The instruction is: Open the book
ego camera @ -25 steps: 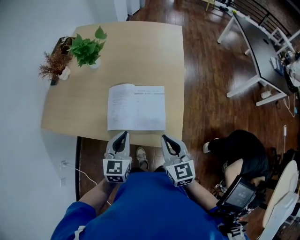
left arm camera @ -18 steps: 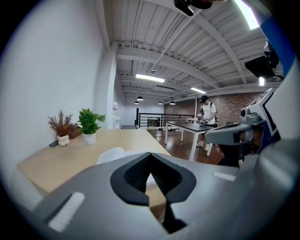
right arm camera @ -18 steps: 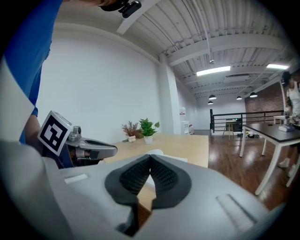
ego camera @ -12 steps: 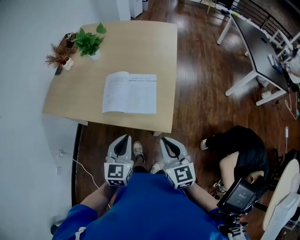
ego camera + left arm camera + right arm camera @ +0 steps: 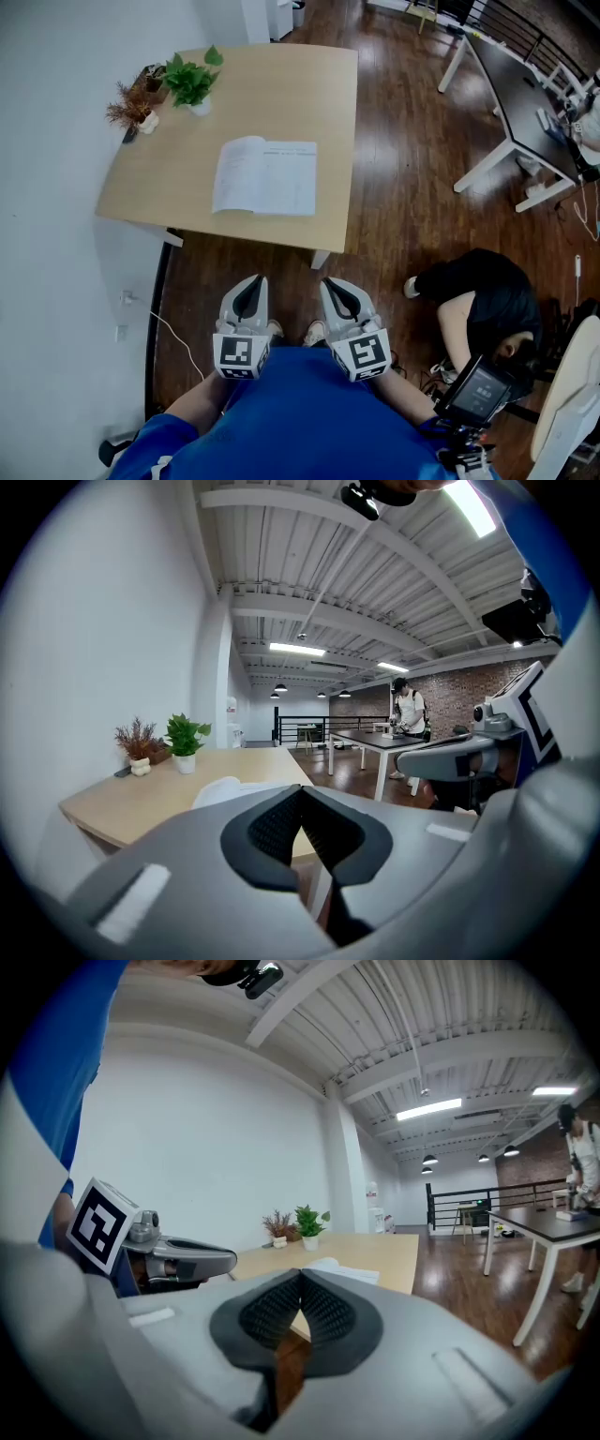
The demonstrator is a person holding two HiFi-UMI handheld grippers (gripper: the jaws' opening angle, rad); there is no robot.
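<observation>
- Over at 11 o'clock, on the table's (image 5: 178, 192) far corner: green plant (image 5: 192, 82) and dried bunch (image 5: 131, 105), well apart from the book (image 5: 265, 176).
- Book lying open near the table's front edge, at 12 o'clock; wood floor (image 5: 394, 187) between it and the grippers.
- At 3 o'clock, a crouched person (image 5: 483, 300); at 1 o'clock, a dark desk (image 5: 511, 84).
- Held side by side off the table, pointing nearly level: left gripper (image 5: 251, 281) and right gripper (image 5: 331, 283), both clenched on nothing.

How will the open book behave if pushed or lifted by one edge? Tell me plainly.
The book looks thin, so if lifted by one edge it would probably sag. The pages on one side arch up near the spine and may flip over. Since it lies flat on the smooth table, it would likely slide rather than tip when pushed.
</observation>
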